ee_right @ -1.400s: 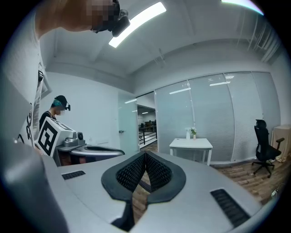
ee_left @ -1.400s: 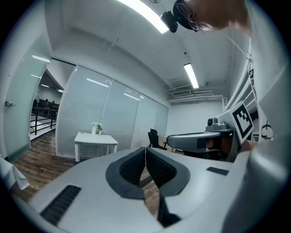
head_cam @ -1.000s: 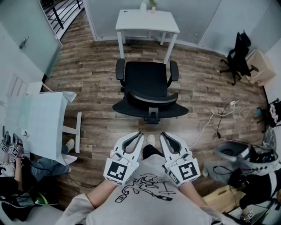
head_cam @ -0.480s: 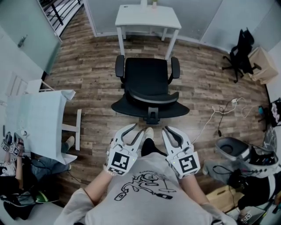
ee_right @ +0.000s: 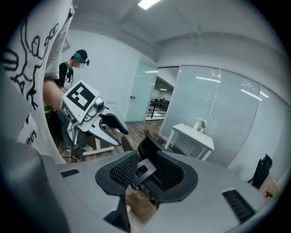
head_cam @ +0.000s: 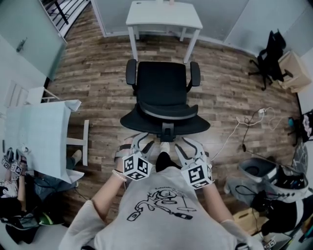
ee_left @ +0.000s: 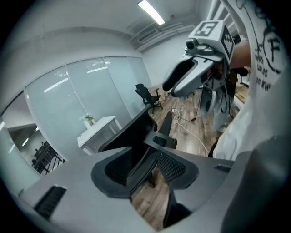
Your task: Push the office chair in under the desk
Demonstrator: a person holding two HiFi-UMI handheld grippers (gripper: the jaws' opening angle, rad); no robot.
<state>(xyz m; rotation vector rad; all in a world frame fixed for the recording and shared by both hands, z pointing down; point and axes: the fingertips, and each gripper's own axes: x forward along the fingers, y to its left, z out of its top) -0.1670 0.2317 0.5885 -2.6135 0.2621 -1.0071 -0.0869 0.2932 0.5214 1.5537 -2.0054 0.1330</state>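
The black office chair (head_cam: 162, 93) stands on the wood floor with its seat facing the white desk (head_cam: 164, 14), a short gap in front of the desk's legs. Both grippers sit just behind the chair's curved backrest (head_cam: 165, 120), low against my shirt. My left gripper (head_cam: 141, 141) has its jaws opening, and the backrest (ee_left: 136, 136) shows through the gap, beyond the pads and untouched. My right gripper (head_cam: 188, 144) is opening too, with the backrest's centre bracket (ee_right: 146, 169) seen past its empty jaws. The desk (ee_right: 193, 136) appears further back.
A small white table (head_cam: 41, 136) stands at my left, with a seated person (head_cam: 14, 188) behind it. At right are a second black chair (head_cam: 266, 58), a cardboard box (head_cam: 291, 73), floor cables (head_cam: 247, 124) and a bin with gear (head_cam: 271, 173). Glass walls surround the desk.
Both grippers have moved forward to the chair's backrest and their jaws have spread apart from shut. The chair sits closer in the head view.
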